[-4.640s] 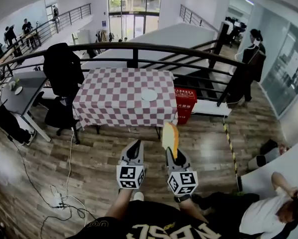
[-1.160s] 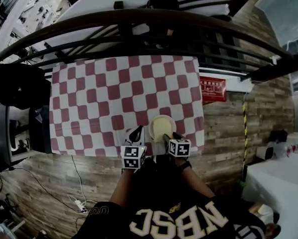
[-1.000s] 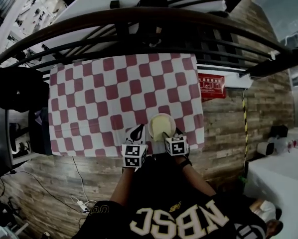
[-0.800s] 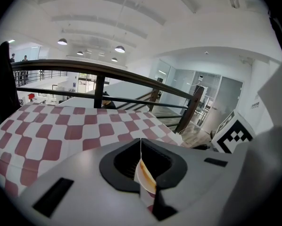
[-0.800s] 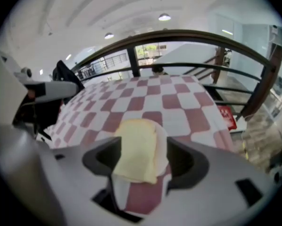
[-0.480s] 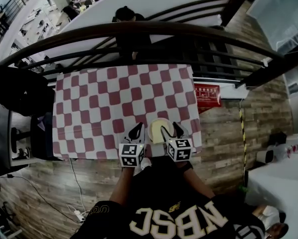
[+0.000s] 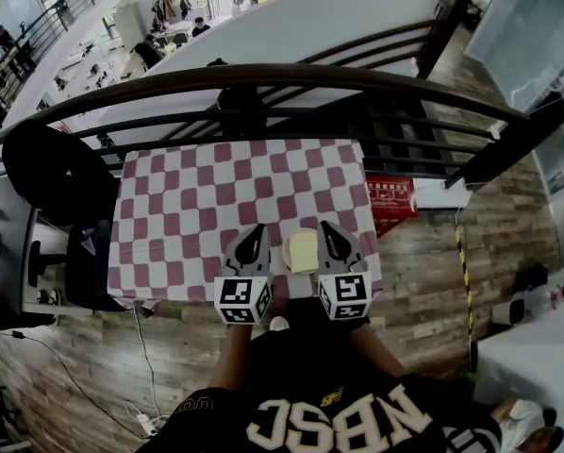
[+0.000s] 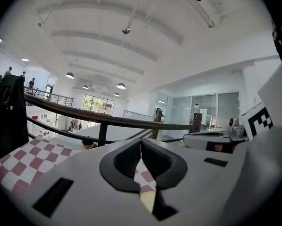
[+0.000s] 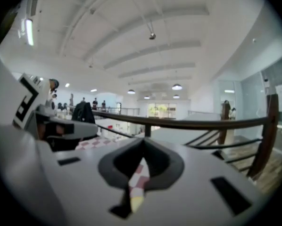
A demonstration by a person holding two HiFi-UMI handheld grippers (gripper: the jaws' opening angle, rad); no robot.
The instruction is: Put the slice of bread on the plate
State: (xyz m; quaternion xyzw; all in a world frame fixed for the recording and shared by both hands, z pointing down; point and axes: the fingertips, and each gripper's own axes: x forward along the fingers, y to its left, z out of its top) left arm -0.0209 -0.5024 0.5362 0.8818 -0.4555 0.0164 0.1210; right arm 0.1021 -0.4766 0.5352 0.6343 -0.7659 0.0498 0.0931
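The pale yellow, square slice of bread (image 7: 302, 248) lies flat on the round white plate (image 7: 287, 259). The plate sits on the red-and-white checked cloth (image 7: 188, 215). The left gripper (image 7: 255, 231) and right gripper (image 7: 327, 228) are both pinched closed and hold nothing.

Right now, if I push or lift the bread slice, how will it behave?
The bread slice lies flat on the plate and looks thin, so it is probably light and may sag if gripped by one edge. A push would likely slide it, not tip it.
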